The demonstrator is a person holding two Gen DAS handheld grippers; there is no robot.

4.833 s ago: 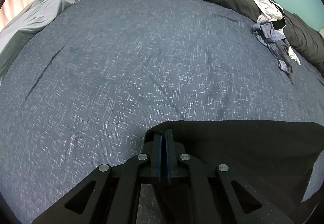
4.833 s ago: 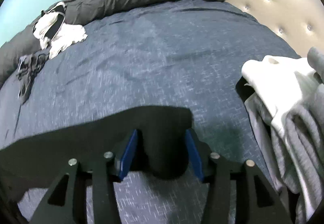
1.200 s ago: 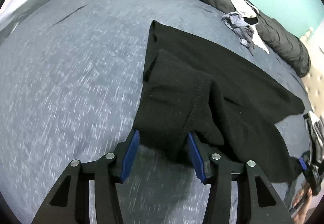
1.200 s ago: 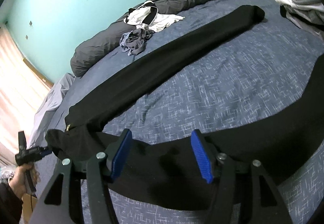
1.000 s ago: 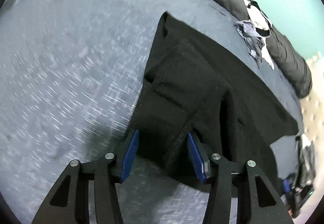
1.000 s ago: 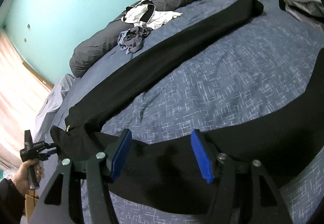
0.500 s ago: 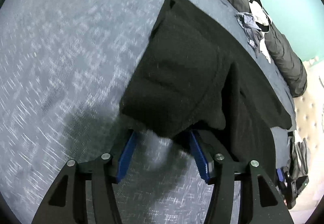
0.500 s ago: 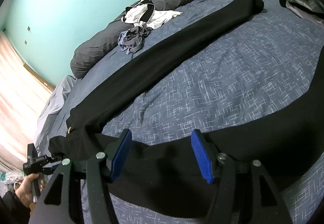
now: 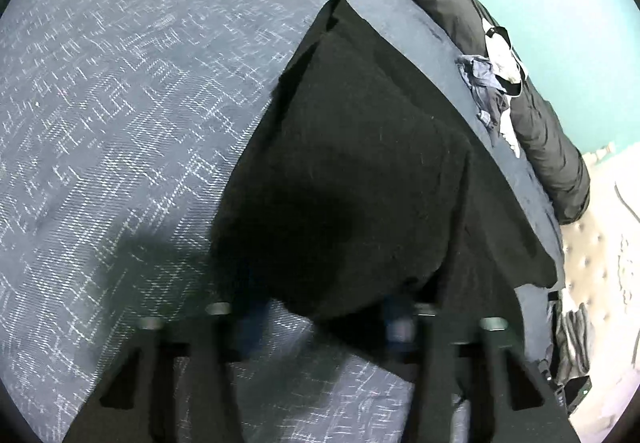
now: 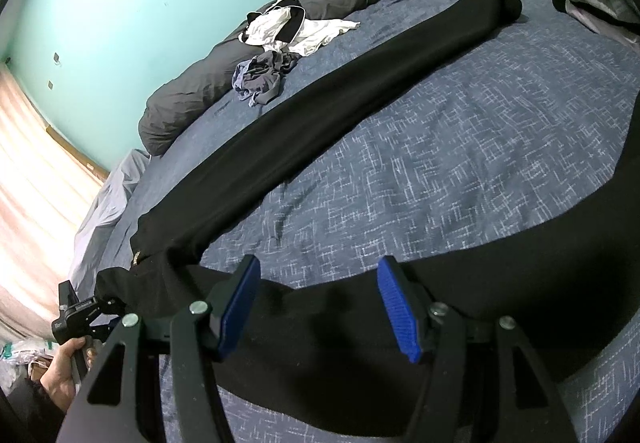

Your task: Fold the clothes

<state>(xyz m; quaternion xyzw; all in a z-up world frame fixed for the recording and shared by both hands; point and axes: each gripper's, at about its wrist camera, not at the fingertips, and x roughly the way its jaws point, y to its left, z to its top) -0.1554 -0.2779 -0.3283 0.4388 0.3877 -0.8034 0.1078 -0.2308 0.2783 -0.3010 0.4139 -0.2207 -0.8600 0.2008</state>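
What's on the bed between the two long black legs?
Nothing: in the right wrist view, only bare blue bedspread lies between the far leg and near leg.

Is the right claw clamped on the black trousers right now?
No. In the right wrist view the right claw stands wide open, its blue pads apart over the black trousers without pinching them.

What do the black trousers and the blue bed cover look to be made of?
Black trousers: probably a soft matte knit or fleece; the left wrist view shows a fuzzy nap without sheen. Blue bed cover: a woven fabric, likely cotton, with pale crosshatch threads on navy and a dull finish.
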